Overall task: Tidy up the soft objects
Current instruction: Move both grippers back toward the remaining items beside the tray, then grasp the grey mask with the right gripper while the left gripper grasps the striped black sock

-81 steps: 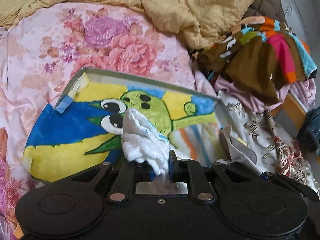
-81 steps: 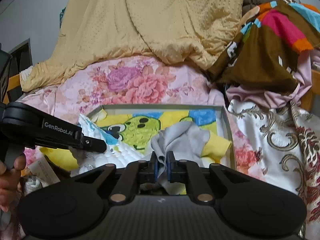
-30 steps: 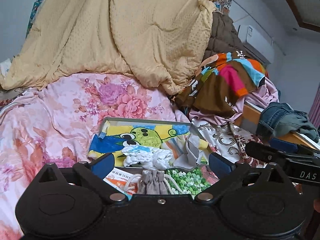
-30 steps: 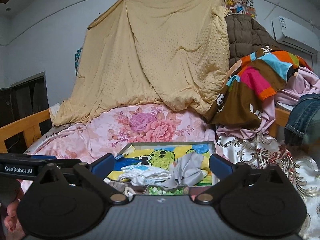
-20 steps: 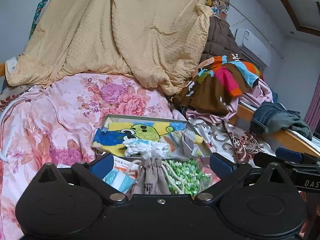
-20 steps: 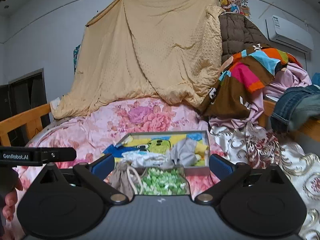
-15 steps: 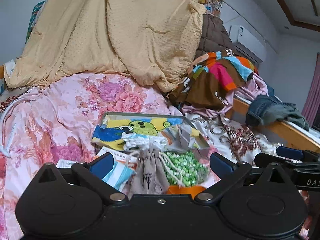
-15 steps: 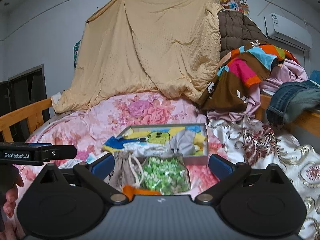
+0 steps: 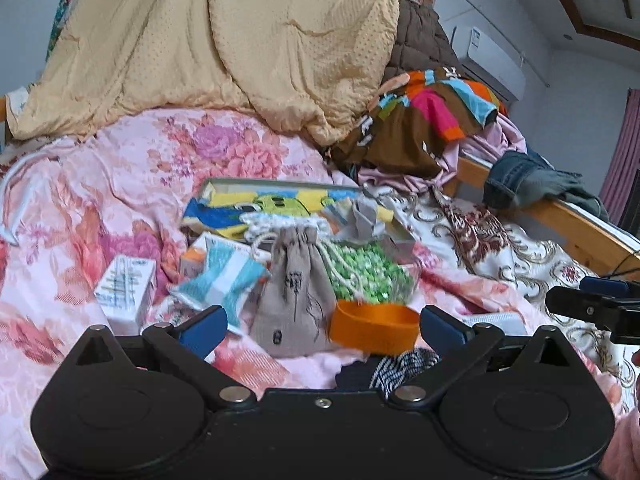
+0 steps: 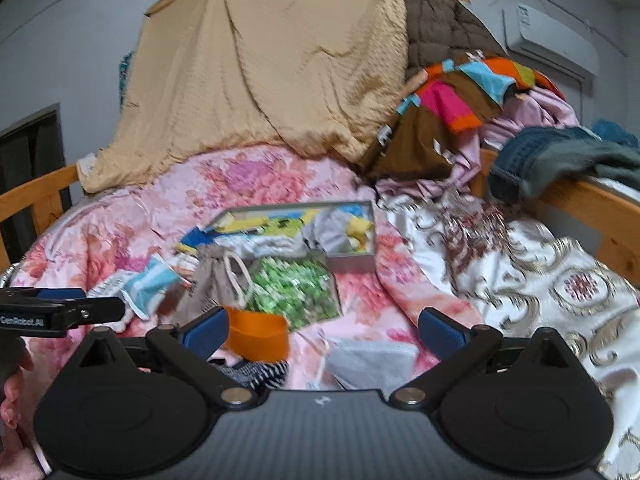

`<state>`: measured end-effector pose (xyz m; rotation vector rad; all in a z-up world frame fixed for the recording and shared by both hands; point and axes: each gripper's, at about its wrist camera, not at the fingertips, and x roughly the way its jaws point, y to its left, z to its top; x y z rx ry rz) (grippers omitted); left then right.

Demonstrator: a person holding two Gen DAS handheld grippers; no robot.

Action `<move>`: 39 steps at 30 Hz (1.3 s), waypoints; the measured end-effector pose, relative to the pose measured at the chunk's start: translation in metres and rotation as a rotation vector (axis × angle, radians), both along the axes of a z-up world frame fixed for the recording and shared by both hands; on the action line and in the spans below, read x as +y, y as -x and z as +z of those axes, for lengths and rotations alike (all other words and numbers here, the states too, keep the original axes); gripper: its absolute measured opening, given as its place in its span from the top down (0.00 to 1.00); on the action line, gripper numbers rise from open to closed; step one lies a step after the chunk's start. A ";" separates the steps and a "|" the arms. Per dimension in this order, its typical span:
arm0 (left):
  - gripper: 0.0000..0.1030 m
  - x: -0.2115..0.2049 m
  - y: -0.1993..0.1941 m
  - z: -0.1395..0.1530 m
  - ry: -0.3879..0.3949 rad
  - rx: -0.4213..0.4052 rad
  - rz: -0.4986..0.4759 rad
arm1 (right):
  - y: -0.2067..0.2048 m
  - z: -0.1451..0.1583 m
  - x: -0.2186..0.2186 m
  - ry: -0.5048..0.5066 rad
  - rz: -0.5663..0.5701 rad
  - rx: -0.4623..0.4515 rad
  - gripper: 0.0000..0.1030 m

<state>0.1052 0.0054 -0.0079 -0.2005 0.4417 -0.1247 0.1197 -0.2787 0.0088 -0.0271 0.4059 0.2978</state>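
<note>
A lived-in home bedroom.
A wooden-framed bed [image 10: 592,200] carries a pink floral sheet [image 9: 120,184], a heaped tan quilt [image 10: 280,60] and piled clothes [image 9: 432,120]; an air conditioner [image 10: 548,40] hangs on the wall, and jeans [image 10: 532,160] drape over the rail.

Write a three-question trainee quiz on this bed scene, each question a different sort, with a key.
1. True or false: the left tool is shut on the white cloth.
2. Multiple choice: what lies directly right of the beige drawstring pouch in the left wrist view? A) orange band B) a blue mug C) a red ball
3. Fill in: the grey cloth lies inside the shallow ____ on the floral bedspread.

Key: 1 false, both the left and right tool stand open and empty. 2 A. 3 tray.
</note>
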 end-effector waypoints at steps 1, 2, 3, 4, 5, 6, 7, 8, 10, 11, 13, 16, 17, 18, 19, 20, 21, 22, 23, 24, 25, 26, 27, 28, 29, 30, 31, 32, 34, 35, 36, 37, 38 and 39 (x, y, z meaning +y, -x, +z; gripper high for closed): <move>0.01 0.000 0.000 -0.002 0.001 0.005 -0.007 | -0.001 -0.002 -0.001 0.000 -0.007 0.011 0.00; 0.01 -0.001 -0.001 -0.002 0.001 0.009 -0.014 | -0.003 -0.003 -0.003 0.001 -0.013 0.020 0.00; 0.01 -0.002 -0.001 -0.004 0.001 0.013 -0.022 | -0.005 -0.005 -0.003 0.003 -0.018 0.029 0.00; 0.01 -0.004 -0.001 -0.006 -0.002 0.017 -0.031 | -0.006 -0.006 -0.004 0.004 -0.022 0.038 0.00; 0.01 -0.005 -0.001 -0.008 -0.006 0.022 -0.041 | -0.008 -0.008 -0.003 0.008 -0.025 0.049 0.00; 0.01 -0.007 -0.001 -0.010 -0.010 0.028 -0.051 | -0.010 -0.010 -0.003 0.013 -0.028 0.061 0.00; 0.01 -0.009 -0.002 -0.012 -0.015 0.035 -0.061 | -0.012 -0.012 -0.003 0.020 -0.031 0.074 0.00; 0.01 -0.011 -0.002 -0.015 -0.020 0.044 -0.072 | -0.013 -0.015 -0.003 0.026 -0.034 0.084 0.00; 0.01 -0.016 -0.003 -0.019 -0.027 0.059 -0.094 | -0.017 -0.018 -0.002 0.033 -0.038 0.105 0.00; 0.01 -0.018 -0.004 -0.020 -0.030 0.065 -0.104 | -0.018 -0.020 -0.002 0.034 -0.038 0.111 0.00; 0.01 -0.022 -0.005 -0.024 -0.035 0.076 -0.121 | -0.020 -0.022 -0.002 0.035 -0.037 0.121 0.00; 0.01 -0.028 -0.009 -0.029 -0.039 0.090 -0.144 | -0.024 -0.025 -0.001 0.041 -0.034 0.134 0.00; 0.01 -0.030 -0.011 -0.031 -0.045 0.092 -0.153 | -0.025 -0.026 -0.001 0.043 -0.033 0.139 0.00; 0.01 -0.032 -0.012 -0.033 -0.051 0.096 -0.161 | -0.026 -0.027 0.000 0.045 -0.030 0.143 0.00; 0.01 -0.034 -0.015 -0.035 -0.058 0.101 -0.170 | -0.028 -0.028 0.001 0.048 -0.025 0.146 0.00; 0.01 -0.035 -0.017 -0.037 -0.061 0.105 -0.178 | -0.031 -0.029 0.002 0.052 -0.015 0.149 0.00; 0.01 -0.037 -0.020 -0.039 -0.065 0.110 -0.186 | -0.033 -0.030 0.003 0.057 -0.005 0.152 0.00; 0.01 -0.039 -0.022 -0.041 -0.066 0.114 -0.192 | -0.036 -0.031 0.005 0.063 0.004 0.152 0.00; 0.01 -0.041 -0.025 -0.043 -0.066 0.119 -0.199 | -0.039 -0.032 0.006 0.073 0.013 0.152 0.00; 0.01 -0.042 -0.028 -0.045 -0.065 0.124 -0.204 | -0.041 -0.033 0.008 0.082 0.023 0.151 0.00; 0.01 -0.043 -0.031 -0.047 -0.064 0.129 -0.209 | -0.044 -0.034 0.010 0.091 0.037 0.150 0.00; 0.01 -0.044 -0.034 -0.050 -0.063 0.135 -0.214 | -0.048 -0.035 0.012 0.101 0.053 0.150 0.00; 0.01 -0.044 -0.037 -0.051 -0.063 0.140 -0.220 | -0.051 -0.036 0.014 0.112 0.067 0.149 0.00; 0.01 -0.045 -0.040 -0.054 -0.064 0.144 -0.229 | -0.055 -0.037 0.015 0.123 0.078 0.149 0.00; 0.01 -0.046 -0.042 -0.056 -0.066 0.146 -0.235 | -0.059 -0.039 0.016 0.131 0.086 0.152 0.00; 0.01 -0.047 -0.045 -0.058 -0.070 0.149 -0.241 | -0.064 -0.040 0.016 0.138 0.094 0.160 0.00; 0.01 -0.048 -0.047 -0.060 -0.075 0.153 -0.246 | -0.068 -0.043 0.015 0.142 0.102 0.170 0.00; 0.01 -0.049 -0.049 -0.062 -0.080 0.158 -0.250 | -0.073 -0.045 0.015 0.145 0.106 0.184 0.00; 0.01 -0.051 -0.054 -0.065 -0.080 0.168 -0.260 | -0.080 -0.050 0.013 0.146 0.114 0.212 0.00; 0.01 -0.051 -0.056 -0.067 -0.078 0.171 -0.265 | -0.084 -0.052 0.013 0.148 0.117 0.230 0.00; 0.01 -0.051 -0.059 -0.068 -0.076 0.176 -0.271 | -0.087 -0.055 0.012 0.151 0.120 0.243 0.00; 0.01 -0.052 -0.061 -0.069 -0.074 0.180 -0.277 | -0.089 -0.057 0.011 0.156 0.122 0.253 0.00; 0.01 -0.053 -0.064 -0.070 -0.072 0.184 -0.283 | -0.092 -0.060 0.012 0.163 0.126 0.268 0.00; 0.01 -0.054 -0.066 -0.072 -0.070 0.188 -0.289 | -0.094 -0.062 0.011 0.167 0.131 0.285 0.00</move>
